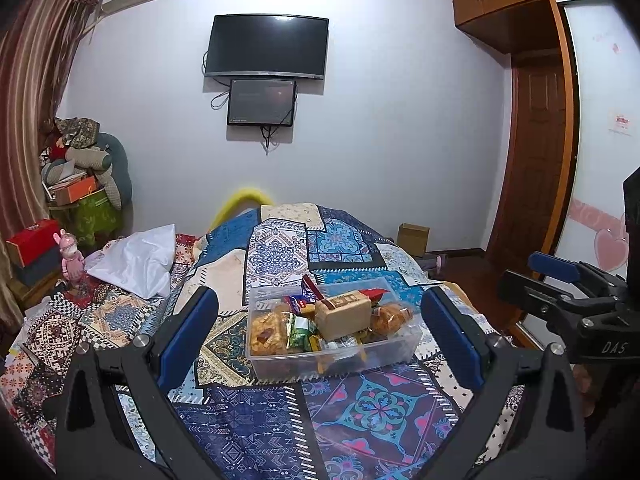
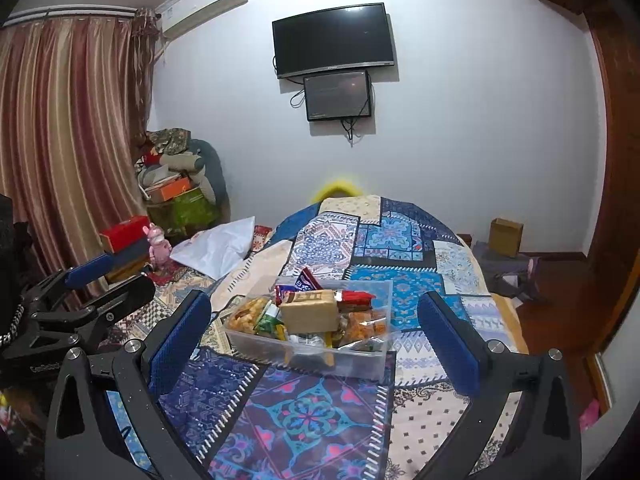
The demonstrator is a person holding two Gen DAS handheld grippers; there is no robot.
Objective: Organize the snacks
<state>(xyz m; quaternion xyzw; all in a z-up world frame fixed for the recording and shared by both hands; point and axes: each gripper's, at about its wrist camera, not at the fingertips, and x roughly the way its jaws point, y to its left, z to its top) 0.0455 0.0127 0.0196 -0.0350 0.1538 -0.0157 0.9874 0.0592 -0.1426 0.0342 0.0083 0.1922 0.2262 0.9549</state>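
**Both hand-held grippers spread wide, snack bin ahead on the bed**

Ahead of the left hand-held gripper [image 1: 320, 336], framed between its blue pads [image 1: 187, 340]: a clear plastic bin [image 1: 332, 356] resting on the patchwork quilt [image 1: 280, 420] of the bed. Jaws spread wide, gripping nothing, well short of the bin. Off to that gripper's right, seen side-on: the right hand-held gripper [image 1: 560, 276], black frame, blue pad tip showing.

Inside the bin, heaped: a tan wrapped block [image 1: 344, 314] lying on top near the middle, tilted; a clear bag of orange-brown crisps [image 1: 269, 334] to its left against the near-left corner; a green packet [image 1: 302, 332] just beside that bag; a golden pastry pack [image 1: 390, 318] on the block's right; a red wrapper [image 1: 374, 293] and a dark blue-and-red packet [image 1: 310, 286] poking up at the far side.

From the right wrist view, same layout: right hand-held gripper [image 2: 316, 332] also wide apart and empty, bin [image 2: 344, 364] ahead and between its pads [image 2: 448, 344], slightly turned so one corner points nearer. Left hand-held gripper [image 2: 100, 276] visible off to the left, level with it.

Beyond the bin, further along the bed: a white pillow [image 1: 136, 260] to the left. Past the bed, up on the wall: a dark television [image 1: 267, 46] with a smaller screen [image 1: 262, 102] directly below it. Far left: striped curtains [image 2: 68, 128].
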